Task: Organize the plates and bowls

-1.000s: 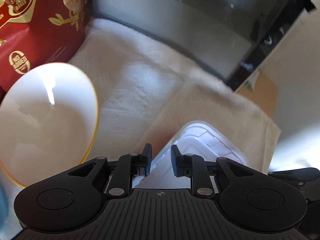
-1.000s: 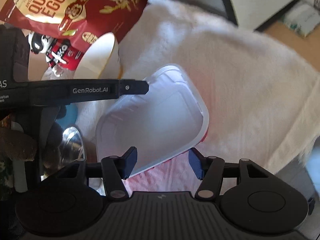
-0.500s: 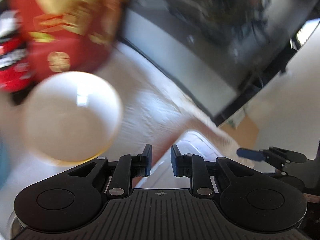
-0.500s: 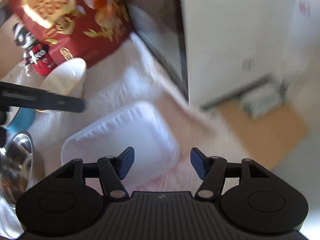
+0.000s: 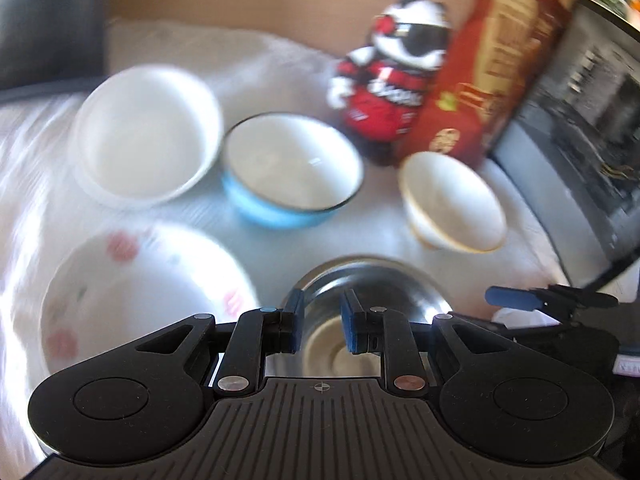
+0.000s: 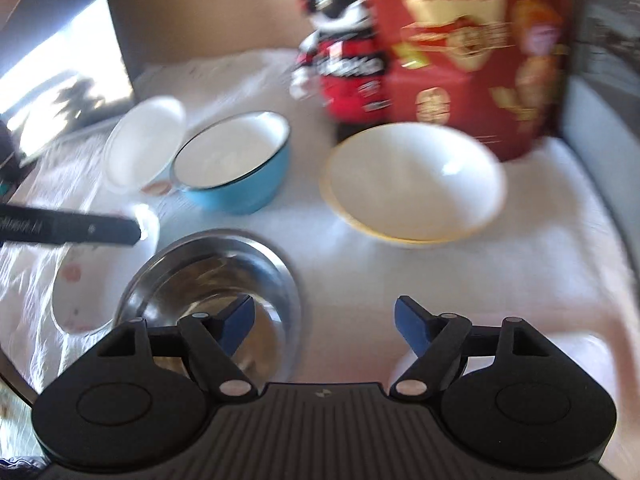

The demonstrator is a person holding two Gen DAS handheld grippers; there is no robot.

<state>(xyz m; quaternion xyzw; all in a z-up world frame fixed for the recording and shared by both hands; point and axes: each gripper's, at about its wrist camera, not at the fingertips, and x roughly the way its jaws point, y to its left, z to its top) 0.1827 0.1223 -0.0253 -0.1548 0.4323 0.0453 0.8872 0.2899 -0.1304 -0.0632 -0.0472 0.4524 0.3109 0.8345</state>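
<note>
Bowls sit spread over a white cloth (image 5: 280,60) that covers the surface, and both views are smeared with motion blur. From the left wrist view, five of them show: a plain white bowl (image 5: 146,136) at the far left, a blue bowl (image 5: 292,170) with a white inside just beside it, a gold-rimmed white bowl (image 5: 452,202) to the right, a white bowl with pink spots (image 5: 140,300) near the camera on the left, and a steel bowl (image 5: 360,320) directly under the left gripper (image 5: 319,326). Its jaws stand narrowly apart with nothing between them, hanging above the steel bowl's hollow; I cannot tell whether they touch it. The right gripper's blue fingertip (image 5: 512,298) pokes in at the right edge of this view.

The right wrist view gives the same group from further right. Here the gold-rimmed white bowl (image 6: 412,192) fills the middle, the steel bowl (image 6: 212,276) lies lower left, and the blue bowl (image 6: 236,164) sits behind it. The pink-spotted bowl (image 6: 80,296) is partly hidden by the left gripper's black finger (image 6: 72,230). The right gripper (image 6: 324,322) has just been opening its jaws; they stand wide with only bare cloth between them.

Behind the bowls stand a panda figure (image 6: 340,48) in red and a red food packet (image 6: 472,52), both seen in each view. Only the left view shows a dark glass-fronted appliance (image 5: 580,128) at the right.
</note>
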